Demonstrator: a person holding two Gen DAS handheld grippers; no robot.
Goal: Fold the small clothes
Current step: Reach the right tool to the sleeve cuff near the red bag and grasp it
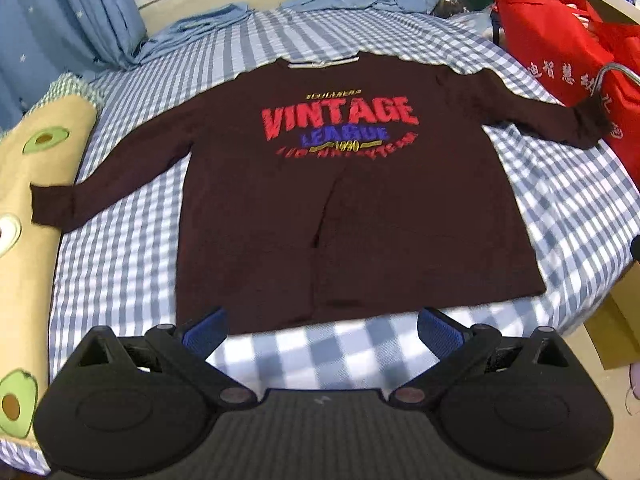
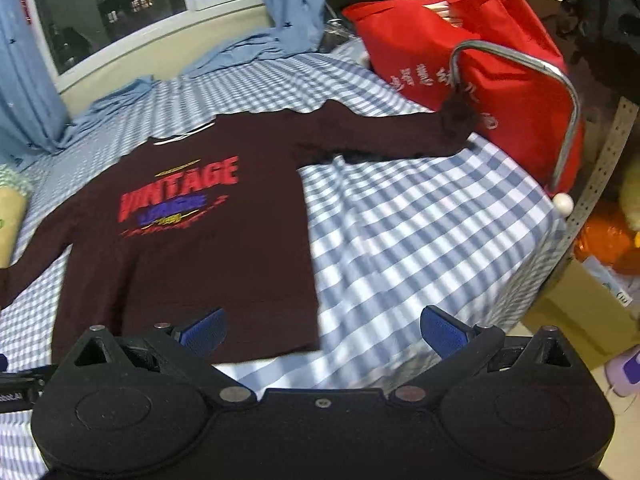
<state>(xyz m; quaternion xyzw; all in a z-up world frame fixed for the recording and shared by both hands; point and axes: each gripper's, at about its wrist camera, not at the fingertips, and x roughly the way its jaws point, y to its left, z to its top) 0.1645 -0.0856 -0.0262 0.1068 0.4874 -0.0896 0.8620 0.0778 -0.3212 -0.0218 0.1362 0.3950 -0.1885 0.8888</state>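
A dark maroon long-sleeved top (image 1: 352, 220) (image 2: 192, 248) with red "VINTAGE" lettering lies flat and face up on the blue-and-white checked bed (image 1: 120, 264) (image 2: 420, 232), both sleeves spread out. My left gripper (image 1: 322, 330) is open just short of the hem, its blue pads near the hem's left and middle. My right gripper (image 2: 322, 332) is open too, at the hem's right corner; its left pad (image 2: 204, 330) is over the fabric, its right one over bare sheet. Neither holds anything.
A red fabric bag (image 1: 568, 48) (image 2: 480, 80) with a metal rail (image 2: 560, 92) stands at the bed's right, touching the right cuff. A beige avocado-print pillow (image 1: 36, 184) lies along the left edge under the left cuff. Blue curtains (image 1: 80, 12) and folded blue cloth (image 1: 208, 20) sit at the back.
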